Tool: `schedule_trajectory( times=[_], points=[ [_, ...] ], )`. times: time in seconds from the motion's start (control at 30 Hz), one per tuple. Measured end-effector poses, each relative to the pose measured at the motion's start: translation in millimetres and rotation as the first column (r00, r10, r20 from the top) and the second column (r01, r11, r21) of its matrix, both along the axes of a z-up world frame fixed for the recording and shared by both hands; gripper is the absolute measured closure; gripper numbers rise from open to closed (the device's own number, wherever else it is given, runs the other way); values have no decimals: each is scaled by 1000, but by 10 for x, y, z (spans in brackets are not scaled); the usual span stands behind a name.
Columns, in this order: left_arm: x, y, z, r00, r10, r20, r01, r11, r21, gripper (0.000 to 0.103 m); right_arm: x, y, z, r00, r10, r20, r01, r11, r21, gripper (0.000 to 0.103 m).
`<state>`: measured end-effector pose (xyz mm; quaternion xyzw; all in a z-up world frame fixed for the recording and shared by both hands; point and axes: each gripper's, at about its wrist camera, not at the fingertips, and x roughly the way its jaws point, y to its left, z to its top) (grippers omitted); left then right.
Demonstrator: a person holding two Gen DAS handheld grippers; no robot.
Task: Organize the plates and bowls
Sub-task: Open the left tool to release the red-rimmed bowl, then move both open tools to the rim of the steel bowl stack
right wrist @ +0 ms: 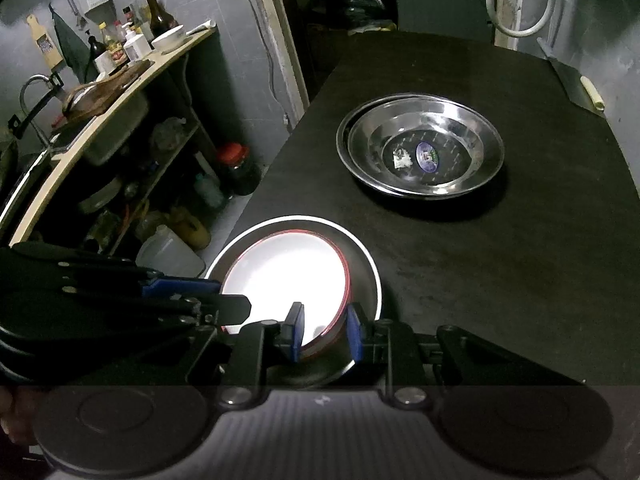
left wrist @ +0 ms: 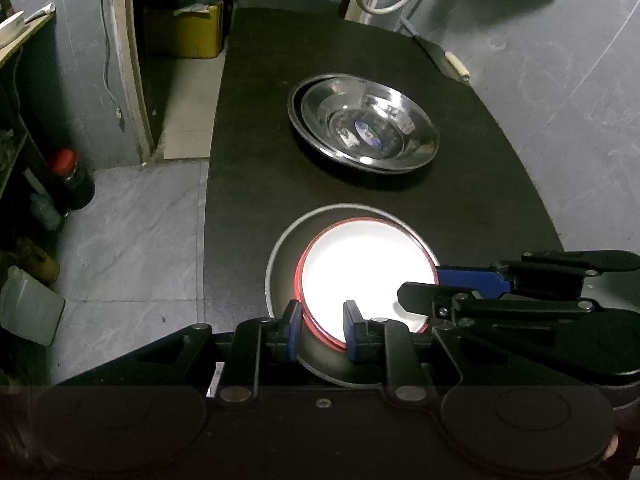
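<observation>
Down at the near edge of the black counter, the left claw is seen with its blue pads set on either side of the red rim of a white, red-edged round plate; the rim sits between the pads, but whether they press on it cannot be told. The right claw is placed the same way on the opposite side of the same white plate, its blue pads straddling the red rim, and contact cannot be told there either. Both claws are narrowly parted.

In the left wrist view the right claw is seen reaching in from the right over the plate's edge; in the right wrist view the left claw is seen reaching in from the left.

The white plate is nested inside a larger, dark grey round dish with a pale rim, shifted toward one side of it. That dish rests on the counter close to its near edge.

Farther back on the counter, well apart from the dish, two shiny steel bowls are stacked one inside the other, with a blue oval sticker at the bottom of the upper one. The same stack is seen in the right wrist view.

Beyond the counter's left side, a grey tiled floor and a red-capped dark jar are visible.
</observation>
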<state>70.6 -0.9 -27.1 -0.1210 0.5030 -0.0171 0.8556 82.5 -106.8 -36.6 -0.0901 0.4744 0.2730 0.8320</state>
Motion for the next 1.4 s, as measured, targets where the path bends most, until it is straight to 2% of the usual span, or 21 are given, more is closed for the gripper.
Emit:
schedule_trajectory(
  times=[0.2, 0.3, 0.37, 0.4, 0.47, 0.57, 0.67, 0.77, 0.8, 0.93, 1.0, 1.13, 1.4],
  points=[
    [-70, 124, 151, 997, 40, 61, -40, 999, 1, 68, -26, -50, 87, 999, -21, 36, 20, 999, 25, 76],
    [-79, 190, 225, 992, 74, 104, -76, 997, 15, 51, -38, -96, 150, 997, -42, 63, 39, 998, 48, 73],
    [-85, 221, 272, 986, 96, 138, -101, 994, 33, 35, -31, -131, 182, 996, -57, 76, 52, 997, 58, 69],
    [-89, 235, 295, 982, 106, 154, -114, 992, 48, 30, -33, -148, 198, 994, -66, 83, 61, 996, 63, 68],
    [-89, 281, 330, 975, 123, 183, -138, 988, 72, 15, -25, -170, 229, 992, -84, 95, 78, 995, 69, 60],
    [-82, 334, 349, 966, 146, 212, -169, 981, 97, 3, -14, -212, 260, 987, -113, 114, 106, 992, 69, 39],
    [-68, 404, 323, 964, 163, 212, -188, 977, 106, 1, -3, -250, 284, 982, -140, 128, 132, 989, 68, 26],
    [-54, 470, 262, 966, 178, 187, -200, 974, 106, 1, 1, -288, 296, 974, -170, 151, 163, 985, 56, 3],
    [-60, 495, 248, 967, 182, 180, -202, 974, 104, 1, -2, -301, 299, 969, -180, 170, 174, 984, 49, 0],
    [-82, 591, 164, 966, 212, 150, -228, 968, 101, 1, -19, -329, 297, 951, -190, 244, 193, 981, 11, 0],
    [-93, 628, 110, 965, 225, 132, -240, 964, 112, 1, -14, -317, 270, 950, -187, 250, 200, 979, -26, 0],
    [-133, 651, 2, 973, 216, 87, -226, 966, 125, 1, 39, -306, 163, 963, -174, 207, 199, 974, -109, 0],
    [-167, 582, -62, 983, 176, 51, -182, 971, 155, 1, 77, -283, 19, 978, -155, 137, 177, 970, -165, 0]
  ],
)
